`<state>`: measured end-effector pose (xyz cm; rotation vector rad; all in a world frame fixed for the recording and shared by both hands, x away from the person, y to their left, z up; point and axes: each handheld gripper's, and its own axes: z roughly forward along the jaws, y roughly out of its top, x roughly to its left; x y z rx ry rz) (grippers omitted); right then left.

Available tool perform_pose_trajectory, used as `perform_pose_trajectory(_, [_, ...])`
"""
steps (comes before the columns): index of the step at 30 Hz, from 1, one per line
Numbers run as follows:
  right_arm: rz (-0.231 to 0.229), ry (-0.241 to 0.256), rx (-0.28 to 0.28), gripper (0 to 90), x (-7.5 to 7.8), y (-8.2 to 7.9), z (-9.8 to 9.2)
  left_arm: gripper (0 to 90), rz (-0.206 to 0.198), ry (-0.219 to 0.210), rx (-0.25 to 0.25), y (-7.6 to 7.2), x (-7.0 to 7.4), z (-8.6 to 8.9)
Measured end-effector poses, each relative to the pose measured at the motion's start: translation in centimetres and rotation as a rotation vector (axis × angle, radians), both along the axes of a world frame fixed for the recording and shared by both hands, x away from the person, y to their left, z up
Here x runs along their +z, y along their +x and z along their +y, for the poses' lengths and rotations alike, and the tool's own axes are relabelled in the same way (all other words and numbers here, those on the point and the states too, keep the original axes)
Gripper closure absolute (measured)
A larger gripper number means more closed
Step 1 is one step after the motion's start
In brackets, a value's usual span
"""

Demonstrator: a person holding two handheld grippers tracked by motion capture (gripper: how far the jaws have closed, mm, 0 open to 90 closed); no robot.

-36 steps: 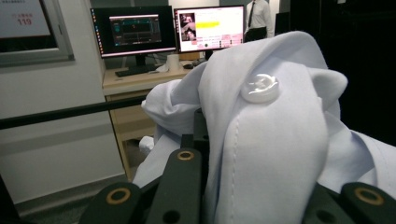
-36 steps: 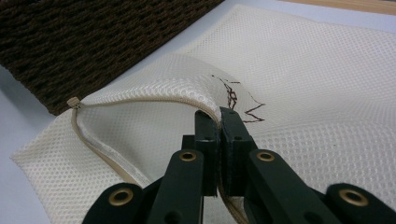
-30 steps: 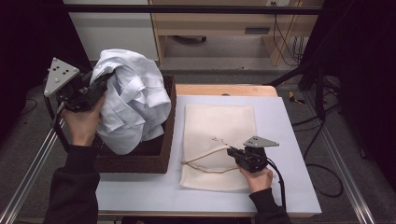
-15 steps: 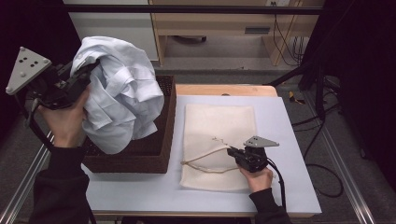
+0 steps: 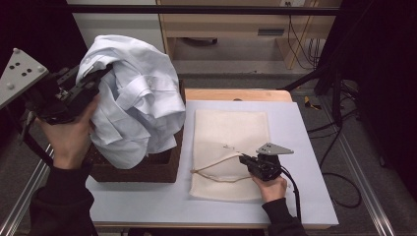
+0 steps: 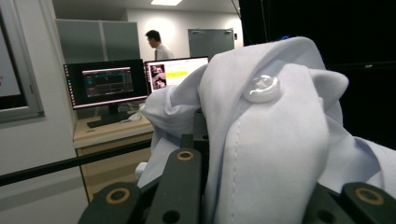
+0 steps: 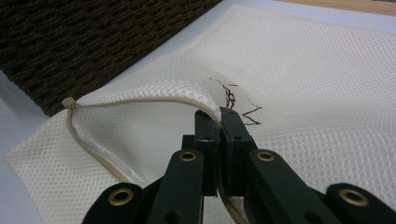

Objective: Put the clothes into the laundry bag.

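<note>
Left tool clamps the crumpled white shirt, lifted higher off the woven basket; right tool pinches the mesh bag's zipper edge.

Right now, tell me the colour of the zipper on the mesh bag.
Beige, a shade darker than the cream mesh bag; the zipper shows best in the right gripper view.
</note>
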<state>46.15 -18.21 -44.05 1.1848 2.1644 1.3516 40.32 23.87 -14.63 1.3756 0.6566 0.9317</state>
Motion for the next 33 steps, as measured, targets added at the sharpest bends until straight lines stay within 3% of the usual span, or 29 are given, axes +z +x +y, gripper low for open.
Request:
perform_pose_trajectory(7, [-0.004, 0.003, -0.015, 87.2, -0.1, 0.2, -0.1, 81.3, -0.021, 0.013, -0.068, -1.3, 0.7, -1.7])
perform_pose_trajectory(14, [-0.004, 0.001, -0.029, 87.2, -0.4, 0.7, -0.1, 81.2, -0.007, 0.012, -0.159, -2.0, 0.6, -3.7])
perform_pose_trajectory(25, [0.008, 0.009, -0.055, 87.1, -1.1, 1.7, -0.1, 81.1, 0.019, 0.018, -0.305, -2.6, -1.2, -8.1])
perform_pose_trajectory(33, [0.013, 0.018, -0.072, 87.2, -1.3, 2.1, -0.3, 81.0, 0.062, 0.003, -0.423, -3.3, -3.5, -10.6])
